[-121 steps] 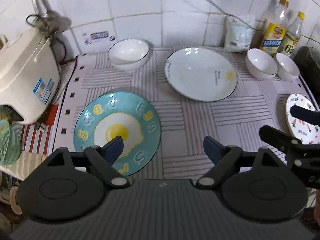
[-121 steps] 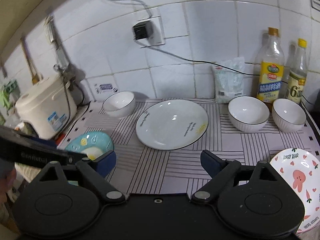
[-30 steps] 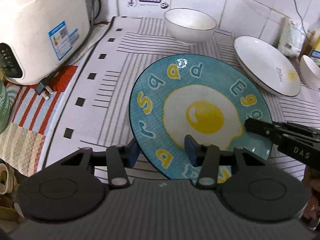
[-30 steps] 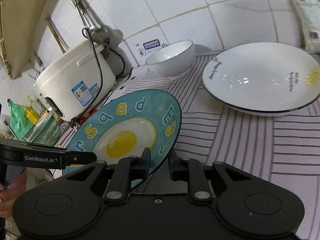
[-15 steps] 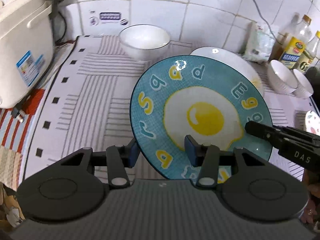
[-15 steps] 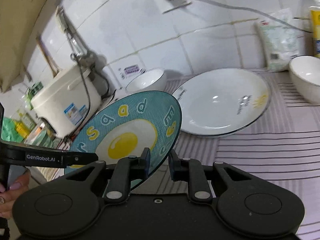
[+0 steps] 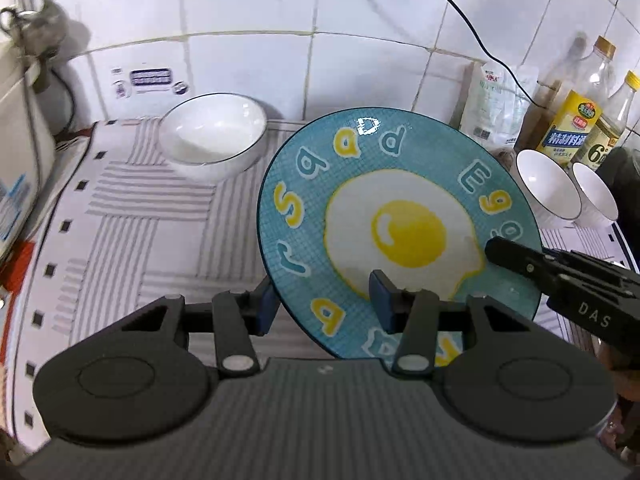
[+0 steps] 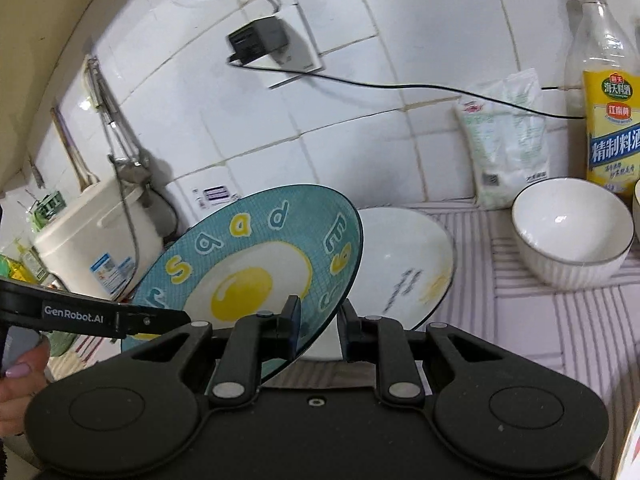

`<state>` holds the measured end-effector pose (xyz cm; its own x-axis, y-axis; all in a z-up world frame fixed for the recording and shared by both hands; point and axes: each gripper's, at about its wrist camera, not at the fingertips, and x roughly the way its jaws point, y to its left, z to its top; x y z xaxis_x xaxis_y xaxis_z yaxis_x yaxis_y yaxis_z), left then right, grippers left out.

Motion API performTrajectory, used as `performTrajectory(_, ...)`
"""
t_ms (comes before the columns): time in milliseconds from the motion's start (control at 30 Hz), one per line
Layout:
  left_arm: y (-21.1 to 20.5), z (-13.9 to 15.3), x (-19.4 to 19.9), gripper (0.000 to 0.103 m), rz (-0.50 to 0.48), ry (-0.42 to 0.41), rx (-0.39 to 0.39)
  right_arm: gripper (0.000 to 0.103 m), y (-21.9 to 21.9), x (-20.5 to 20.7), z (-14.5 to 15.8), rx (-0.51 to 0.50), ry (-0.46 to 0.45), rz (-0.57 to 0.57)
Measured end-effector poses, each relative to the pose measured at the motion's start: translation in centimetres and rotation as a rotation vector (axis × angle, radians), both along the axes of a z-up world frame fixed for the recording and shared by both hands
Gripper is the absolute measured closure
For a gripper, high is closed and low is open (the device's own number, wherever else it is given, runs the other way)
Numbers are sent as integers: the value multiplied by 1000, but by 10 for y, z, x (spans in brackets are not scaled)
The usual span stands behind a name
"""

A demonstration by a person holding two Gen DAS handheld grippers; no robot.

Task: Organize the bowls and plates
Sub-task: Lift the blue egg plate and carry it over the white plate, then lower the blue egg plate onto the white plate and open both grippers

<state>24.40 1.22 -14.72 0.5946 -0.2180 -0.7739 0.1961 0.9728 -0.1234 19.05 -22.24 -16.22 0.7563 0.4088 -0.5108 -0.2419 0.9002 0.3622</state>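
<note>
1. I am working at a kitchen counter covered by a white cloth with grey stripe blocks (image 7: 132, 216), set against a wall of glossy white tiles (image 7: 248, 68); a wall socket with a black plug (image 8: 260, 40) and a trailing black cable sit higher up.
2. On the left stands a cream rice cooker (image 8: 92, 248). At the back right are a pale plastic bag (image 8: 506, 136) and a clear bottle with a yellow label (image 8: 608, 120).
3. A white bowl with a thin dark rim (image 7: 214, 136) rests on the cloth near the wall at the left; two more white bowls (image 7: 548, 188) sit side by side at the right, just in front of the bottles.
4. My left gripper (image 7: 322, 306) is clamped on the near-left rim of the round teal plate printed with a fried egg and letters (image 7: 400, 232), one finger under it and one on its face.
5. My right gripper (image 8: 318, 320) pinches the opposite rim of that plate, its fingers closed on the edge.
6. The plate is in the air between both tools, clear of the cloth. It is round, so it has no long axis; its printed face tilts up and toward me, with the far edge raised above the near edge.
7. Behind and below it lies a large white shallow plate with a dark rim (image 8: 408, 264), flat on the cloth and partly hidden by the teal one.
</note>
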Motion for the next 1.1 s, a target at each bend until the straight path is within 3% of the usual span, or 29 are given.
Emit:
performTrajectory(100, -11, -10, 16, 57, -11, 7, 1, 79, -11, 13, -4, 7, 3, -14)
performTrajectory(233, -14, -24, 39, 57, -8, 80, -44, 79, -21, 33, -11, -19, 24, -14)
performTrajectory(400, -23, -29, 52, 57, -22, 120, -24, 79, -29, 49, -16, -34, 61, -12)
performTrajectory(1100, -29, -37, 95, 55, -5, 299, 8, 78, -14, 59, -13, -126, 201, -100)
